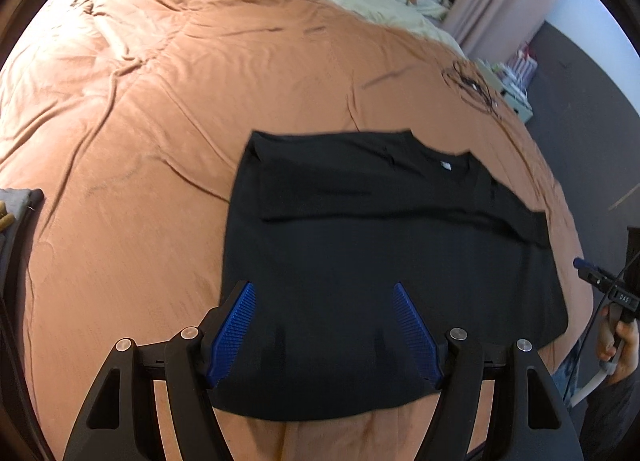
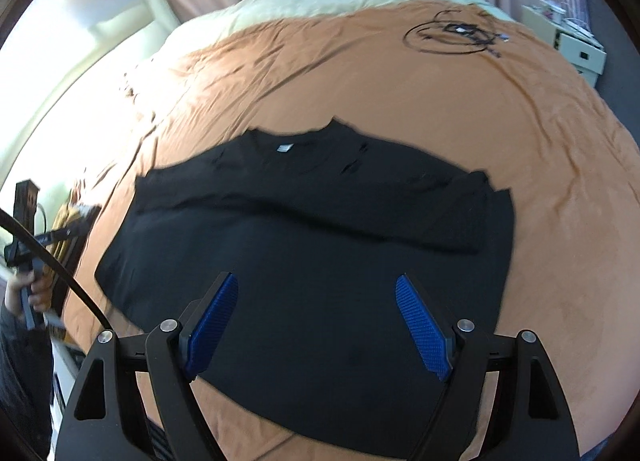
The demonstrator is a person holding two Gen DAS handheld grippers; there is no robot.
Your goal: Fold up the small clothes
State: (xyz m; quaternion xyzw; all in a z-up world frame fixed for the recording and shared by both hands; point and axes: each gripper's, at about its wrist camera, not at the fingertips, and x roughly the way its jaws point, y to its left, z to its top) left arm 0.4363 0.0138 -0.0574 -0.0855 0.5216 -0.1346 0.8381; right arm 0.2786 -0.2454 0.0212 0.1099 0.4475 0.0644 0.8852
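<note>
Left wrist view: the left hand-held gripper (image 1: 324, 325) hovers over the near half of the black T-shirt (image 1: 380, 245), fingers spread wide, nothing between the blue pads (image 1: 234, 331).
Right wrist view: the right hand-held gripper (image 2: 316, 325) hangs above the same shirt (image 2: 312, 229), also spread wide and empty.
Where the shirt is: flat on the orange bedcover (image 1: 132, 133), near the foot of the bed, collar and white label (image 2: 283, 148) at the far side, hem towards me.
State of the fold: both sleeves look tucked in across the chest as a band below the collar; I judge the body fold, hem to collar, is still to do.
Risk, single layer: dark cloth on dark cloth hides the layers, so a pinch at the hem could catch only the top sheet and the shirt would peel open when lifted.
Risk, bedcover: the soft cover creases easily; fingers pressed too deep could pinch it with the hem and drag it along.
Risk, tucked sleeves: an uneven lift between the two hands could slide the sleeve band out, most likely at its right end, which reaches the shirt's edge.
Risk, cable: the black cable (image 2: 52, 265) trails on the left by the person's hand (image 2: 24, 293) and could snag the shirt's left corner.
Far clutter: a coil of wire (image 2: 456, 35) lies well apart, no threat.
</note>
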